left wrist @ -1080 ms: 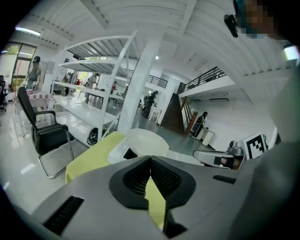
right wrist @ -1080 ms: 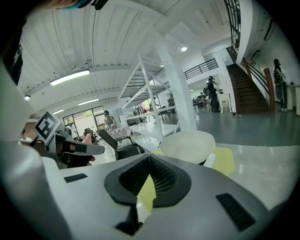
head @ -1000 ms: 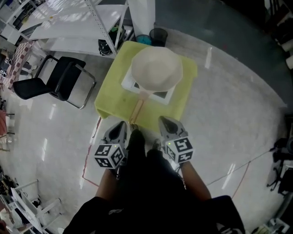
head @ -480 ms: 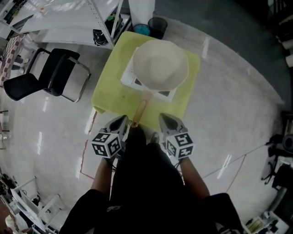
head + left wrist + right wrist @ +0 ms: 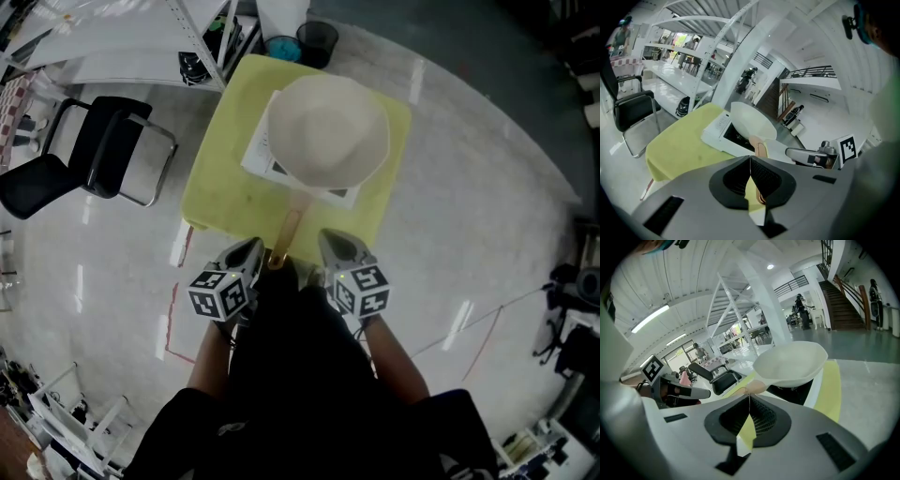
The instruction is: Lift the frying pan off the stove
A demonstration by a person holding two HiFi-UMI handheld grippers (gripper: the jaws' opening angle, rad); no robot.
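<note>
My left gripper [image 5: 249, 249] and right gripper [image 5: 330, 240], both closed and empty, flank the handle [image 5: 285, 236] of the pan [image 5: 327, 129] ahead.

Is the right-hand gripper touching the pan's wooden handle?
Apart. The head view shows a strip of yellow cloth between the right gripper and the pan handle, so there is a plain gap.

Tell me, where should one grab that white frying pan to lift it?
Probably by its tan handle, coming from the near side: it sticks out from the frying pan past the stove toward the person, while the bowl is too wide.
</note>
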